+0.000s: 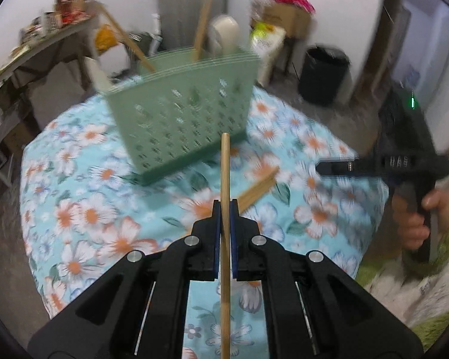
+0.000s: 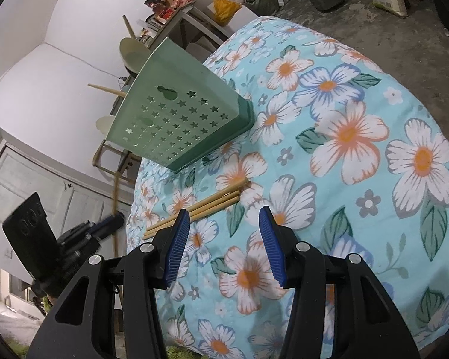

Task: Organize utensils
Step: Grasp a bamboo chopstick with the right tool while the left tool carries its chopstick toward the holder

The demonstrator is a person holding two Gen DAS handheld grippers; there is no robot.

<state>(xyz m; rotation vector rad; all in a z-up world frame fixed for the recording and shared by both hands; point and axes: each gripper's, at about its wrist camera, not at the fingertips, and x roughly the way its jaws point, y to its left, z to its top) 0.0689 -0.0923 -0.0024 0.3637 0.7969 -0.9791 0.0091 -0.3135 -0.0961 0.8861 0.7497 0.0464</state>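
My left gripper (image 1: 224,209) is shut on a single wooden chopstick (image 1: 224,173), which stands upright between the blue pads above the floral tablecloth (image 1: 89,209). Ahead stands a green perforated utensil holder (image 1: 188,113) with wooden handles (image 1: 203,27) and a cream spoon (image 1: 224,33) sticking out. More chopsticks (image 1: 259,190) lie on the cloth before it. My right gripper (image 2: 224,218) is open over the cloth with nothing between its fingers. The loose chopsticks (image 2: 200,206) lie just left of its left finger. The holder (image 2: 179,113) is further back.
A person's hand (image 1: 413,224) holds the right gripper at the table's right edge. On the floor behind stand a black bin (image 1: 323,74) and a cardboard box (image 1: 284,15). A cluttered shelf (image 1: 45,39) is at the left. The view is motion-blurred.
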